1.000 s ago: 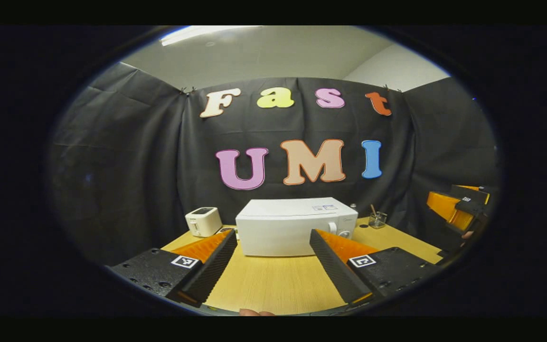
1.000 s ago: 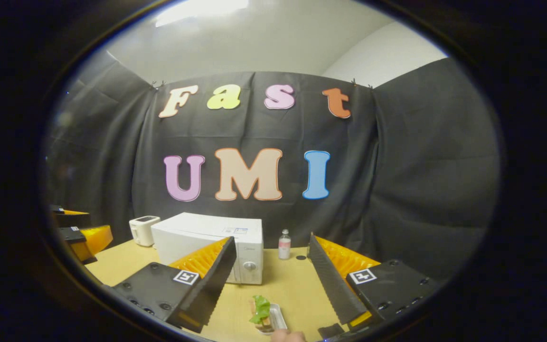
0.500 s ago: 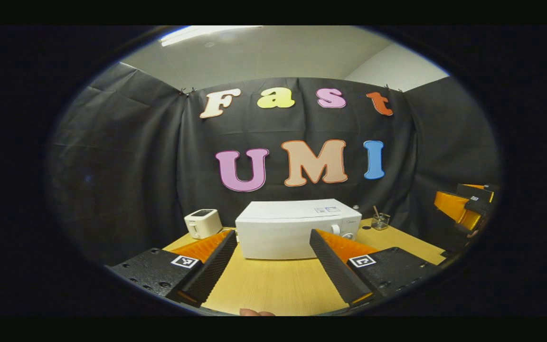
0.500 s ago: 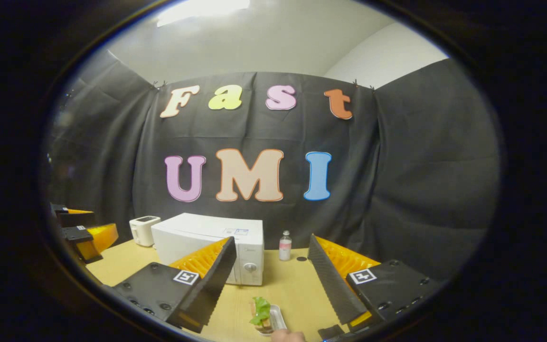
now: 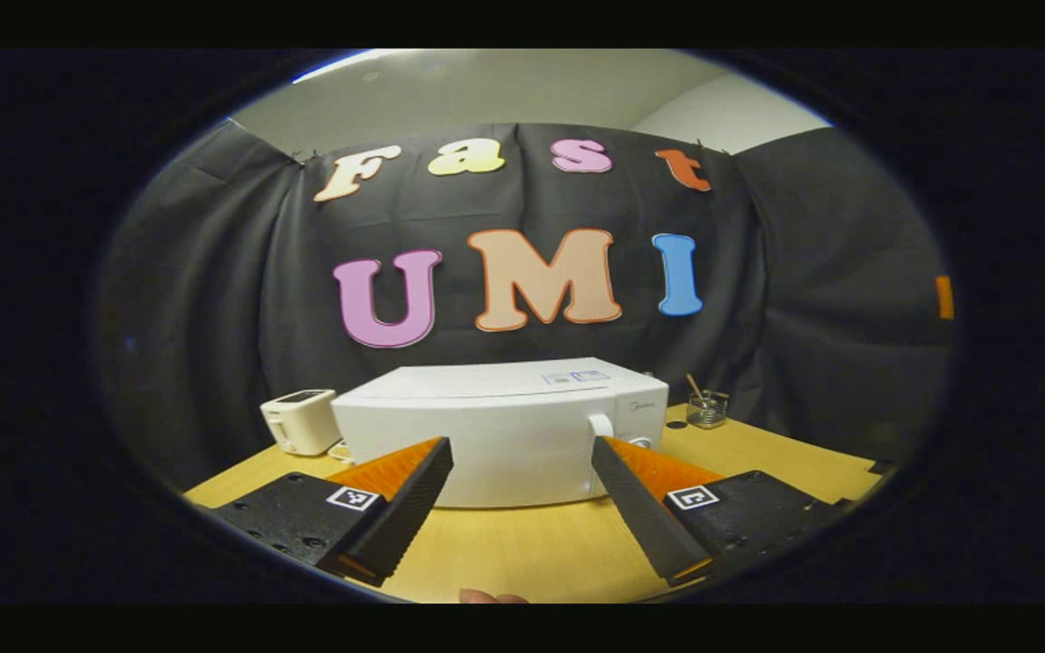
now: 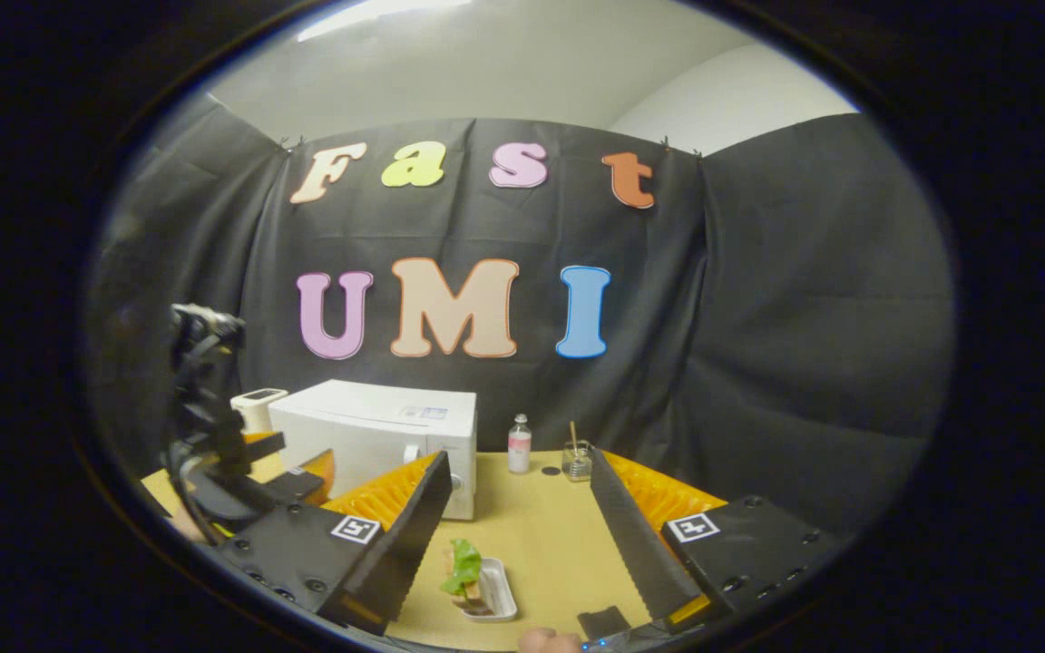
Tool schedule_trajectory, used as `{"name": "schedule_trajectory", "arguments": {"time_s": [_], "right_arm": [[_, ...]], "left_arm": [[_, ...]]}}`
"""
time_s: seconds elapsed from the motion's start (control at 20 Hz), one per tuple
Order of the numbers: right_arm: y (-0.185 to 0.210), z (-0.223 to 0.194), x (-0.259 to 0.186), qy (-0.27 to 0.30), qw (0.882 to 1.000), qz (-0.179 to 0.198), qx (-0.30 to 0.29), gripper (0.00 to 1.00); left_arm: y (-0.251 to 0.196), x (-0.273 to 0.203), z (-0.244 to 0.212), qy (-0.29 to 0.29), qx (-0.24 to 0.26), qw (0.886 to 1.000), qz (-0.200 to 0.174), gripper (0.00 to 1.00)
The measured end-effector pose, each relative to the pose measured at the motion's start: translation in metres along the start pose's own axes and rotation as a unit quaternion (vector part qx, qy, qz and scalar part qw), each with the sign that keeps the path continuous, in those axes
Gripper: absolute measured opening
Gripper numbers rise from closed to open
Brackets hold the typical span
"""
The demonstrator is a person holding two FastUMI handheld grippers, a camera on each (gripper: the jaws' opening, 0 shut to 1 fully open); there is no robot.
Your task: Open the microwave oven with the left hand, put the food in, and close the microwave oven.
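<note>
Here left claw gapes facing shut microwave

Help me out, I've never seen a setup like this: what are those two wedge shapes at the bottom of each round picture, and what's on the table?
No robot here: a person holds one pair of tongs in each hand, with a camera riding on each. The left gripper view looks past the left tongs, open and empty, at a closed white microwave. The right gripper view shows the right tongs, also open, above a small tray of food. The wooden table also carries a toaster, a little bottle and a glass jar.
</note>
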State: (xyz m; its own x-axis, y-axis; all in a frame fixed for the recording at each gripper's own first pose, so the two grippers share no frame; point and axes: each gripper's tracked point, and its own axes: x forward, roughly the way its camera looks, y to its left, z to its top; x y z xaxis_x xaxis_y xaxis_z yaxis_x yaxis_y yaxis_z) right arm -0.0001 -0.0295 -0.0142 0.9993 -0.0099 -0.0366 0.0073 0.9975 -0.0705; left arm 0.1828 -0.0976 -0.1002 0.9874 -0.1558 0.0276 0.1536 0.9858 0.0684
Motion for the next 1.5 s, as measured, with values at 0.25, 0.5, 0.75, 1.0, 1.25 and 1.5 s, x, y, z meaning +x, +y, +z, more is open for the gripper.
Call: {"name": "schedule_trajectory", "arguments": {"time_s": [0.25, 0.5, 0.75, 1.0, 1.25, 1.5], "right_arm": [[-0.024, -0.009, -0.021, 0.007, 1.000, -0.012, -0.017, 0.96], [-0.054, -0.020, -0.039, 0.023, 0.999, -0.038, -0.009, 0.96], [-0.071, -0.027, -0.047, 0.029, 0.998, -0.055, -0.003, 0.97], [-0.080, -0.027, -0.050, 0.025, 0.998, -0.065, -0.007, 0.99], [-0.081, -0.028, -0.049, 0.028, 0.997, -0.066, -0.005, 0.97], [-0.074, -0.028, -0.048, 0.026, 0.998, -0.058, -0.001, 0.97]], "left_arm": [[-0.040, 0.066, -0.045, 0.022, 0.016, 0.999, -0.022, 0.97], [-0.051, 0.105, -0.072, 0.035, 0.019, 0.999, -0.007, 0.97], [-0.055, 0.130, -0.083, 0.047, 0.015, 0.999, 0.005, 0.96], [-0.061, 0.135, -0.077, 0.041, -0.009, 0.999, 0.007, 0.63], [-0.065, 0.136, -0.077, 0.036, -0.038, 0.998, -0.022, 0.16], [-0.066, 0.132, -0.080, 0.059, -0.034, 0.997, -0.033, 0.00]]}}
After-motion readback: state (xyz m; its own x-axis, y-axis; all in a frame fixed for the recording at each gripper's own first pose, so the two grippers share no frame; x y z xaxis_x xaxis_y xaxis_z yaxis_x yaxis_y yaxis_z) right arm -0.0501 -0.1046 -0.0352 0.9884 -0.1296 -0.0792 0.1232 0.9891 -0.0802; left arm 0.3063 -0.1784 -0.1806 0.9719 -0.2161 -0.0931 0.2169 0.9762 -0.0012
